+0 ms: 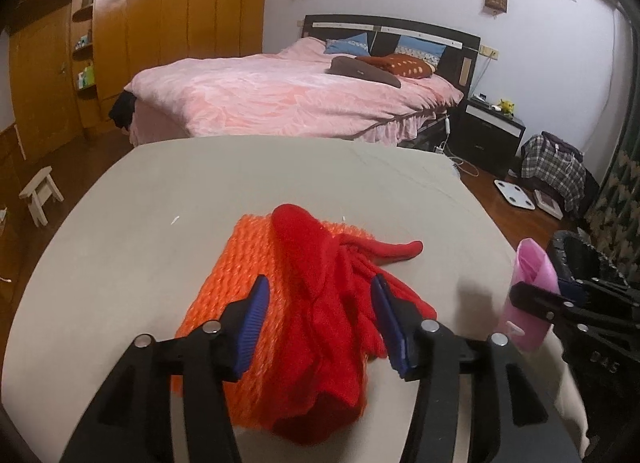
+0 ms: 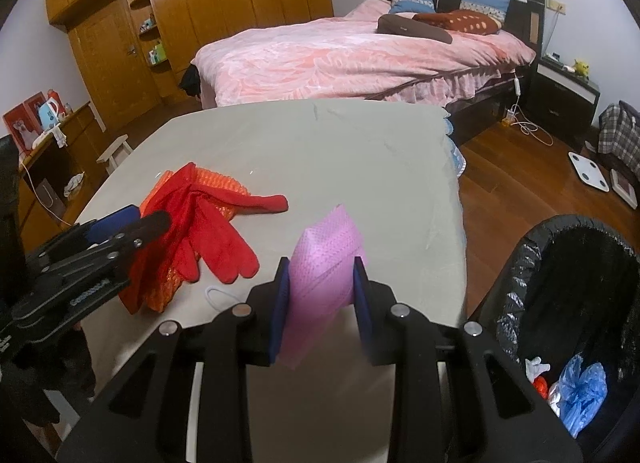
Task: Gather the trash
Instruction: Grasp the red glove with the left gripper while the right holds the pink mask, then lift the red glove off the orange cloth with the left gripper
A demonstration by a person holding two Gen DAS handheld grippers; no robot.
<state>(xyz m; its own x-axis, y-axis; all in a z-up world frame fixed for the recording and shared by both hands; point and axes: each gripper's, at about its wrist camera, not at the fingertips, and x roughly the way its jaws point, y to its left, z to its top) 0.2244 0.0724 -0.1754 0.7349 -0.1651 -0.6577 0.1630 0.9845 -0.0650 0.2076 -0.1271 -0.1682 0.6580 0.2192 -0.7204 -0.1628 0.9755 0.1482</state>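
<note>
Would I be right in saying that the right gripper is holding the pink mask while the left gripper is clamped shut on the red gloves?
Not quite: the left gripper is open, its pads apart either side of the red gloves, as the left wrist view shows. The right gripper does hold the pink mask.

Red gloves (image 1: 332, 283), orange knit (image 1: 240, 275), pink mask (image 2: 324, 283).
</note>
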